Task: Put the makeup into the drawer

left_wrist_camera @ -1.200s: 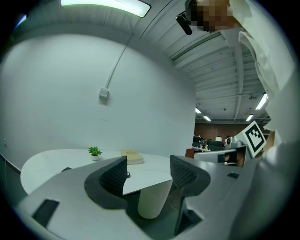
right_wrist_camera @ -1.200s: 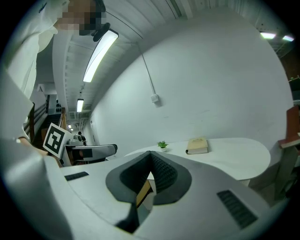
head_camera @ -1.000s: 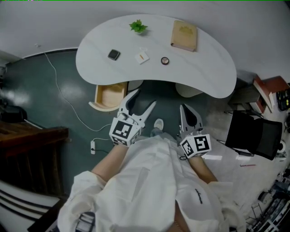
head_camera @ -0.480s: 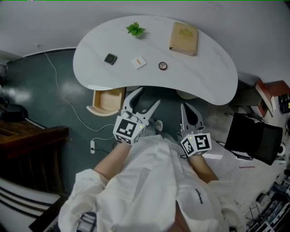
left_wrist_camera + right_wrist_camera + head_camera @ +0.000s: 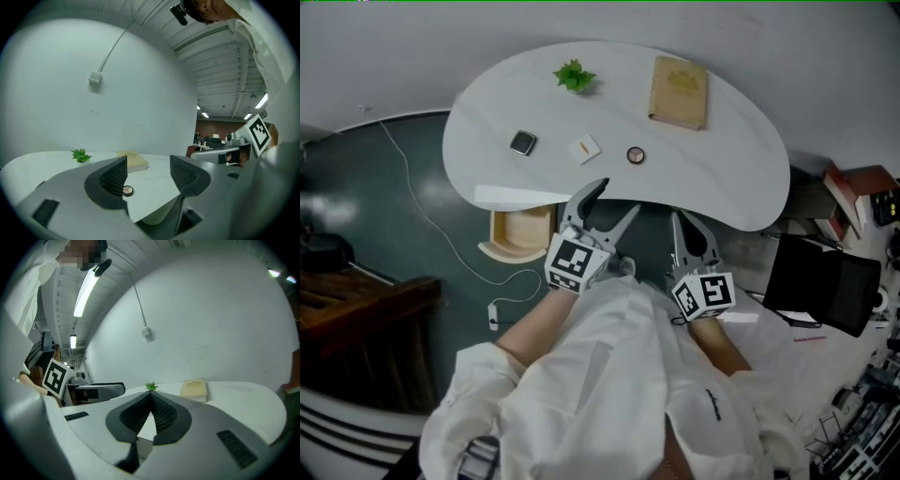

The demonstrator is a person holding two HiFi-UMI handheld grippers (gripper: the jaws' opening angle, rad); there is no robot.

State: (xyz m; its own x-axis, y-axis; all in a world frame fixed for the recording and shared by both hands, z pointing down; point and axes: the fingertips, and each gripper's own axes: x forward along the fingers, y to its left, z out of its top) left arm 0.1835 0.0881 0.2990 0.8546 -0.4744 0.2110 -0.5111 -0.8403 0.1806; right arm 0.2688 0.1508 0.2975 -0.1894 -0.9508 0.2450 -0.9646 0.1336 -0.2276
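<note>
The left gripper [image 5: 615, 199] holds its ribbed black jaws wide apart with nothing between them, aimed at the smooth white kidney-shaped table [image 5: 722, 178], probably ready for a pick. The right gripper [image 5: 679, 220] has its jaws pressed together, empty. The makeup lies mid-table: a small round glossy compact [image 5: 636, 155], a flat white square palette [image 5: 584, 148] and a dark square case [image 5: 522, 142]. A pale wooden drawer [image 5: 517, 232] stands pulled out under the table's near left edge, ready to receive them.

Office or lab workroom: a white desk [image 5: 741, 159] at 12 o'clock, a black chair [image 5: 821, 281] at 3, a floor cable [image 5: 492, 312] at 8, ceiling strip lights [image 5: 86, 289].
</note>
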